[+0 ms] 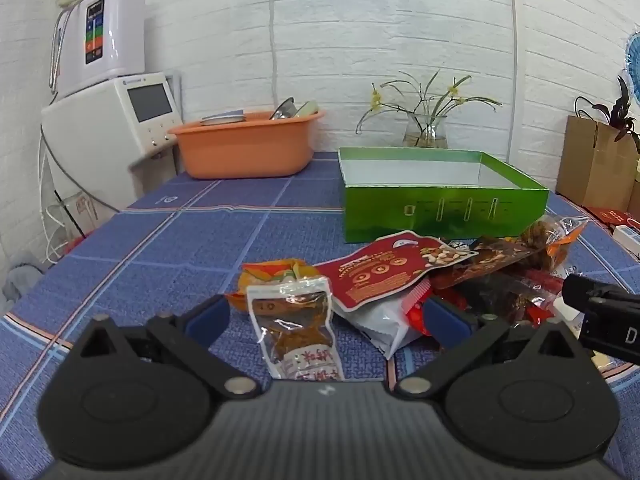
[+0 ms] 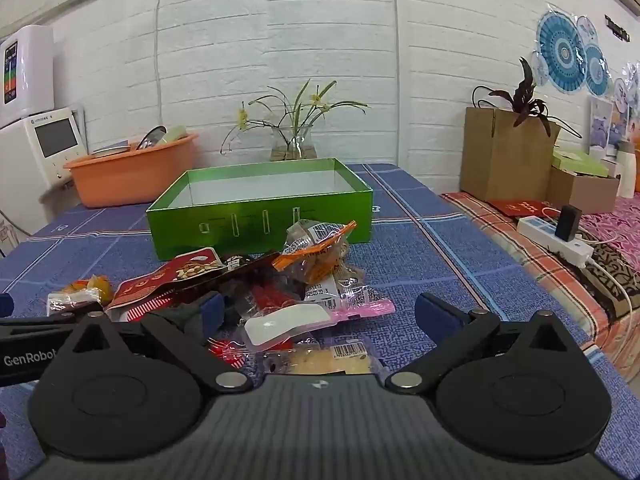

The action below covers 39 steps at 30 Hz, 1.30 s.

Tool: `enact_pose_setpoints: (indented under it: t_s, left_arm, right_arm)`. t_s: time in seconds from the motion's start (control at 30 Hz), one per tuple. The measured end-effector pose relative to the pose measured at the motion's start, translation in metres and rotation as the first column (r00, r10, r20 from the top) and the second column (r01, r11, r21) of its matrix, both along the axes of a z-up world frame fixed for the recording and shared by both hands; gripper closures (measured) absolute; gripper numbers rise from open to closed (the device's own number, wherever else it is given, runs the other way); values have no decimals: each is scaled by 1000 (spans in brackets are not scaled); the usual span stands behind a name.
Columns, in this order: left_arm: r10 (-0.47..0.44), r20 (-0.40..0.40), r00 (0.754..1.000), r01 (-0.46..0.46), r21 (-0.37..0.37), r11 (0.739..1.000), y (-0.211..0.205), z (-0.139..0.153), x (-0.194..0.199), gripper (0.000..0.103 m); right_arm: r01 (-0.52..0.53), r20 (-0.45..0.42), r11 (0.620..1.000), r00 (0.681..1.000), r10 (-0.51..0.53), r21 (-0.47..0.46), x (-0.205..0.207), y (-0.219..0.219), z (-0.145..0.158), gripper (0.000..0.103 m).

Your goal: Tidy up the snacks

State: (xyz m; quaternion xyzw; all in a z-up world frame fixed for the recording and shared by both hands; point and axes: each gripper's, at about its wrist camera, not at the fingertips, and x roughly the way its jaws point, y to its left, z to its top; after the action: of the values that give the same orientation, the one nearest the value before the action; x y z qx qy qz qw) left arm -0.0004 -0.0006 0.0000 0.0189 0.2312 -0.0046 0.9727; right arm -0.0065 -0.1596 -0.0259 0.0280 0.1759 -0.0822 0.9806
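Now both wide apart, gripping nothing: left gripper straddling a clear packet, right gripper over the snacks heaped on blue cloth, just before the green box.

green box, blue checked tablecloth, orange basin, red nut packet
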Motion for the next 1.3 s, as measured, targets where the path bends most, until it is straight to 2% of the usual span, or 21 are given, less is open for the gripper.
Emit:
enact_pose_setpoints:
  t_s: [0.37, 0.6, 0.73, 0.97, 1.13, 1.3]
  left_arm:
    - [-20, 8, 1000, 20, 44, 999, -9, -3, -5, 0]
    - [-8, 4, 1000, 8, 40, 999, -3, -3, -5, 0]
    - [10, -15, 1000, -10, 13, 1000, 3, -5, -4, 0]
    - [5, 2, 1000, -5, 35, 999, 5, -5, -6, 0]
    - [-10, -34, 999, 12, 50, 999, 2, -7, -7, 0]
    - [-12, -32, 999, 14, 55, 998, 2, -8, -7, 0]
  right_arm:
    - [-8, -12, 1000, 1000, 8, 2, 0, 2, -2, 0]
    - [-3, -13, 1000, 1000, 3, -4, -2, 1, -3, 0]
    - [1, -18, 1000, 1000, -1, -1, -2, 0, -3, 0]
    - [0, -28, 1000, 1000, 0, 6, -2, -2, -4, 0]
    - [-3, -33, 1000, 999, 4, 14, -2, -3, -6, 0]
    - [-4, -37, 1000, 999, 4, 23, -2, -5, -7, 0]
